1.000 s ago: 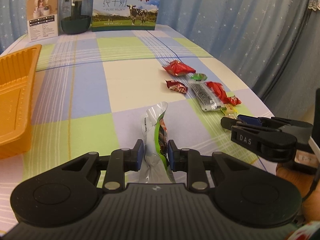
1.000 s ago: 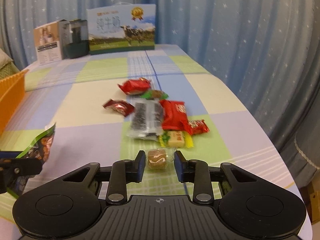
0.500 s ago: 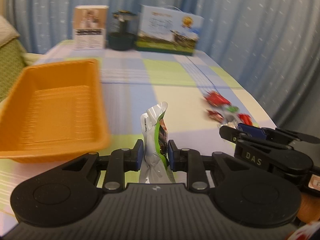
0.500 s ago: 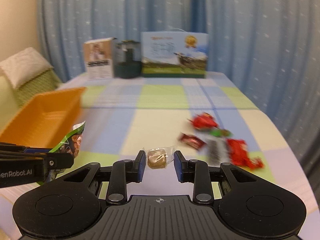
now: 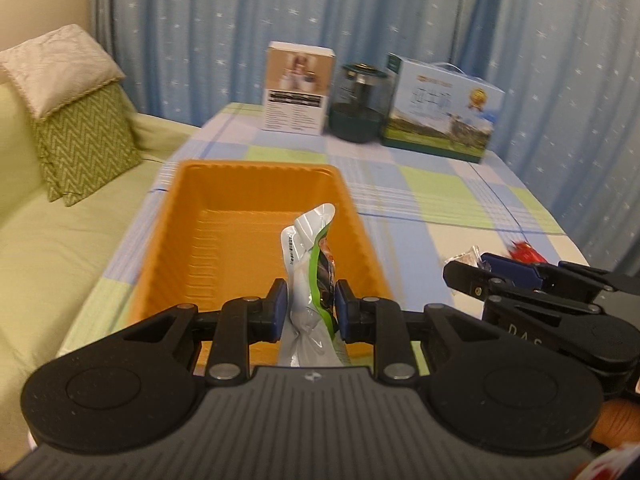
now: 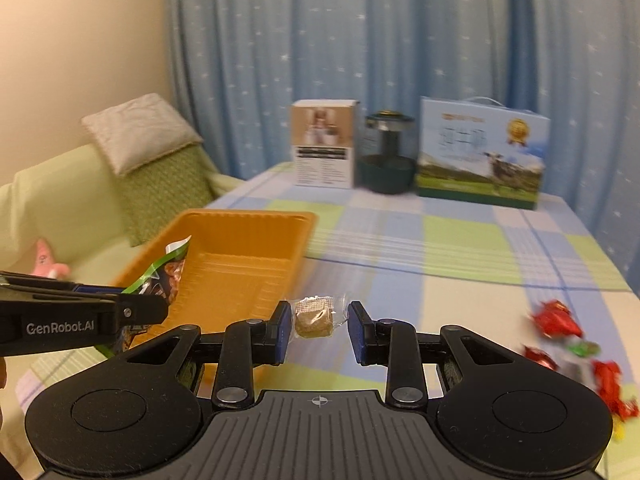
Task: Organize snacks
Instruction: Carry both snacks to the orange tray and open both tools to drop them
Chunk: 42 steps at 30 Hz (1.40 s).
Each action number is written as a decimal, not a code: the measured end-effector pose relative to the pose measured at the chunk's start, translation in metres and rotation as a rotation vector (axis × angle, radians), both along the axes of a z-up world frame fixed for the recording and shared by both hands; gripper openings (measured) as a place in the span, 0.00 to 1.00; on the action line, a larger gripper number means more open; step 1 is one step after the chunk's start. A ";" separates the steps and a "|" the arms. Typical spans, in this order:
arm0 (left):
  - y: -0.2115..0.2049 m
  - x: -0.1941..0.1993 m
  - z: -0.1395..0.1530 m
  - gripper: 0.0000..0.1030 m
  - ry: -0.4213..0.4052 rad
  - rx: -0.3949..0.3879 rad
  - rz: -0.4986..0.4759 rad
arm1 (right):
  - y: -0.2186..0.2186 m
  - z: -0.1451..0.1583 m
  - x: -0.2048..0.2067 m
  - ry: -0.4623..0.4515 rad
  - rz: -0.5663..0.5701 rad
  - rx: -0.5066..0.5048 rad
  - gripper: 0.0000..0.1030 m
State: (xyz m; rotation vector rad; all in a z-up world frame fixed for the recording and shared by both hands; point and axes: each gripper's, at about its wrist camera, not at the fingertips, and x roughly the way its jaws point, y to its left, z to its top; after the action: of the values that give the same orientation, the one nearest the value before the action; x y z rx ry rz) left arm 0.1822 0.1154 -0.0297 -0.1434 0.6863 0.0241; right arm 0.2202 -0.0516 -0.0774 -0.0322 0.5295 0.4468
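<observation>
A checked cloth covers the table [image 5: 440, 200], soft and plaid in blue, green and cream. Near its left edge sits the tray [image 5: 240, 184], a rectangular orange plastic tub with ribbed floor and rounded rim. The left claw [image 5: 310, 306] is clenched on a crinkled silver-and-green foil pouch [image 5: 310, 248], held upright over the tray's near end. The right claw [image 6: 320, 330] grips a small brown block in clear wrapper [image 6: 314, 318] just right of the tray. Shiny red candies [image 6: 556, 320] lie by the table's right edge.
</observation>
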 end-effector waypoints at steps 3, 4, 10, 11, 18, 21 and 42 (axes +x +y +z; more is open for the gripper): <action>0.012 0.006 0.000 0.22 0.001 0.009 0.012 | 0.016 0.000 0.009 -0.001 0.033 -0.004 0.30; 0.015 0.009 -0.001 0.22 0.001 0.011 0.015 | 0.021 0.000 0.011 0.000 0.043 -0.006 0.30; 0.033 0.022 -0.013 0.22 0.006 -0.006 0.033 | 0.042 -0.006 0.028 0.010 0.081 -0.023 0.30; 0.036 0.024 -0.015 0.22 0.006 -0.010 0.036 | 0.044 -0.007 0.030 0.013 0.083 -0.025 0.30; 0.048 0.032 -0.027 0.22 0.013 -0.036 0.057 | 0.054 -0.016 0.043 0.036 0.102 -0.046 0.30; 0.051 0.035 -0.031 0.23 0.014 -0.039 0.061 | 0.057 -0.017 0.046 0.046 0.105 -0.044 0.30; 0.075 0.016 -0.021 0.44 -0.035 -0.023 0.166 | 0.064 -0.015 0.046 0.079 0.144 0.047 0.68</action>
State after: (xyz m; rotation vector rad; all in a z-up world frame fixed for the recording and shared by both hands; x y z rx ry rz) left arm 0.1983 0.1901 -0.0509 -0.2221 0.6382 0.1724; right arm 0.2666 0.0122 -0.0919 -0.0078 0.5962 0.6029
